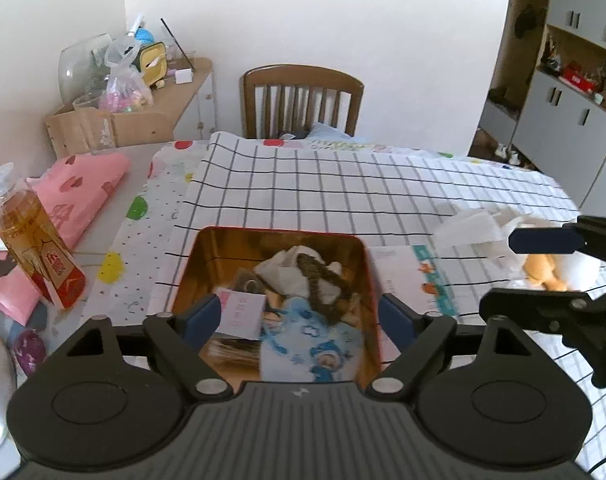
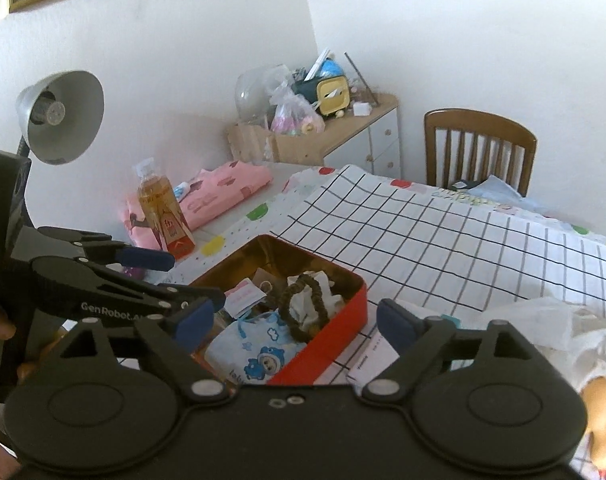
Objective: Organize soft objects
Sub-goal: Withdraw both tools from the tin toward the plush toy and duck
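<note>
A red tin box (image 1: 191,256) (image 2: 343,320) with a gold inside sits on the checked cloth. In it lie a blue cartoon-print cloth (image 1: 315,348) (image 2: 263,356), a dark braided hair tie (image 1: 323,284) (image 2: 303,308), crumpled white tissue (image 1: 287,268) and a pink card (image 1: 243,312). My left gripper (image 1: 299,320) is open and empty, just above the box's near end; it also shows in the right wrist view (image 2: 191,280). My right gripper (image 2: 295,328) is open and empty over the box's right side; it shows in the left wrist view (image 1: 515,268). A yellow plush toy (image 1: 543,272) (image 2: 599,412) lies under white tissue (image 1: 475,224) to the right.
A tea bottle (image 1: 35,240) (image 2: 163,212) stands left of the box beside folded pink cloth (image 1: 79,188). A paper card (image 1: 415,276) lies right of the box. A wooden chair (image 1: 303,100) stands at the far table edge. A desk lamp (image 2: 63,116) rises at the left.
</note>
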{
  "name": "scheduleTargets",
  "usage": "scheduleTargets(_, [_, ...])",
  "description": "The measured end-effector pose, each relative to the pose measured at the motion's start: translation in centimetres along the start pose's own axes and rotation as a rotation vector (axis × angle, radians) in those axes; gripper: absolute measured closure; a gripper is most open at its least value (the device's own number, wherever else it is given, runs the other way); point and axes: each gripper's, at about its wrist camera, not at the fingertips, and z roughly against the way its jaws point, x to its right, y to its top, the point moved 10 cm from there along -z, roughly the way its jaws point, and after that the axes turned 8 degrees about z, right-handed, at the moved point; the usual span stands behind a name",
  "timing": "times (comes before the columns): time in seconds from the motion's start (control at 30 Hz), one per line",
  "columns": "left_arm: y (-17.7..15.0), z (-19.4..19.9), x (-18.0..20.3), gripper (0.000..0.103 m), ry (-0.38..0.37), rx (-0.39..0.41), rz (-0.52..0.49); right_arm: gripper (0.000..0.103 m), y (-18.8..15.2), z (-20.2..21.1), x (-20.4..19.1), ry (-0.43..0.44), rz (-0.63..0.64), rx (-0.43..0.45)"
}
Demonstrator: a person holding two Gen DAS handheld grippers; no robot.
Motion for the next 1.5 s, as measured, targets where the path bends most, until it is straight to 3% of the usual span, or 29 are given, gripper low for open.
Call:
scheduleTargets(0.23, [-0.2,1.2,2.2,0.016,-0.053,0.014,-0.011,0.001,-1.2,3.5,1.1,-0.043,-0.054,0.032])
scheduleTargets(0.37, [-0.1,1.8,4.0,0.015,-0.091,0.032,-0.036,0.000,-2.3,5.4,2.2,-0.081,-0.090,0.049])
scheduleTargets(0.47, [-0.2,1.9,5.6,0.001,-0.131,0.035,-0.050,0.000,-3.4,6.9,3.1,-0.110,-0.121,0.057])
scheduleTargets(0.6, [-0.5,1.5,7.9,0.001,-0.178,0.030,-0.070,0.000,-5.0,8.7,4.3,-0.150,-0.147,0.053])
scheduleTargets(0.9, [-1.4,-0.9,13.3,0.001,-0.238,0.012,-0.129,0.000,-9.1,12.1,7.4,-0.294,-0.159,0.024])
scheduleTargets(1.23, [-3.6,-4.9,19.3,0.001,-0.306,-0.028,-0.191,0.001,-12.6,14.4,13.7,-0.420,-0.245,-0.008])
scheduleTargets(1.5, [-6.3,-8.5,22.6,0.001,-0.305,-0.061,-0.261,0.008,-15.2,12.4,18.8,-0.430,-0.332,-0.068])
